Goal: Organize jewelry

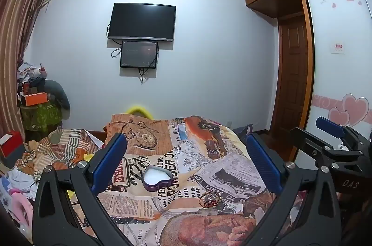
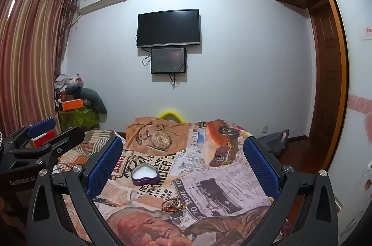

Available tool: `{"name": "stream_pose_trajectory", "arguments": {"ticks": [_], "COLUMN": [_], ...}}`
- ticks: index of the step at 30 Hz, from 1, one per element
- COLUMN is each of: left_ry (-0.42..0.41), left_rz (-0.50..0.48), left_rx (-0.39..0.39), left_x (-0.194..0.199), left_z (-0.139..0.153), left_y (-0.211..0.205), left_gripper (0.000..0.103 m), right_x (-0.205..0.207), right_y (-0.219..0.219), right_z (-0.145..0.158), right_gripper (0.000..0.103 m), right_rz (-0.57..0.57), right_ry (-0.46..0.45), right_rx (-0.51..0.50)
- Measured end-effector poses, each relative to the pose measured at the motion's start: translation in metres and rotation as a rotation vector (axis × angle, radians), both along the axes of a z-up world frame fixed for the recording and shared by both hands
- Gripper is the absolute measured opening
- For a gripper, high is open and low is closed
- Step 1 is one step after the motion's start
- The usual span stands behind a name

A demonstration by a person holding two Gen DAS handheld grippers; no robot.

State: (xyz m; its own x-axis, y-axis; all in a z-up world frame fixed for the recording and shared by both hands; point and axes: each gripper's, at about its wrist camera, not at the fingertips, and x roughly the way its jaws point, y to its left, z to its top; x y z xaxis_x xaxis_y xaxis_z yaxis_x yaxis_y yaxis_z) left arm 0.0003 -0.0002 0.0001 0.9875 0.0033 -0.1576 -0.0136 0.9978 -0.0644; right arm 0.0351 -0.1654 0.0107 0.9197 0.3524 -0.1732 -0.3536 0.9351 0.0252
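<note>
Here, the left gripper (image 1: 186,162) and right gripper (image 2: 183,162) hover nearly level over the bed (image 1: 232,167), jaws spread wide and empty. Centre frame lies the open heart-shaped jewelry box (image 1: 157,179); the tangled bracelets (image 1: 210,199) rest nearer, lower centre.

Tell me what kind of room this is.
Most likely a home bedroom: a bed spread with a newspaper-print quilt, a built-in wardrobe with heart stickers on its door, and a wall-mounted TV facing the bed.
</note>
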Motion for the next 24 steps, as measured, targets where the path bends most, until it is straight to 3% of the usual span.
{"name": "stream_pose_trajectory", "arguments": {"ticks": [24], "left_ry": [0.022], "left_rz": [0.008], "left_rx": [-0.023], "left_x": [0.009], "left_z": [-0.012], "left_y": [0.005], "left_gripper": [0.103], "right_x": [0.000], "right_y": [0.002], "right_z": [-0.005], "right_gripper": [0.103], "right_rz": [0.005], "right_ry": [0.011], "right_rx": [0.001]}}
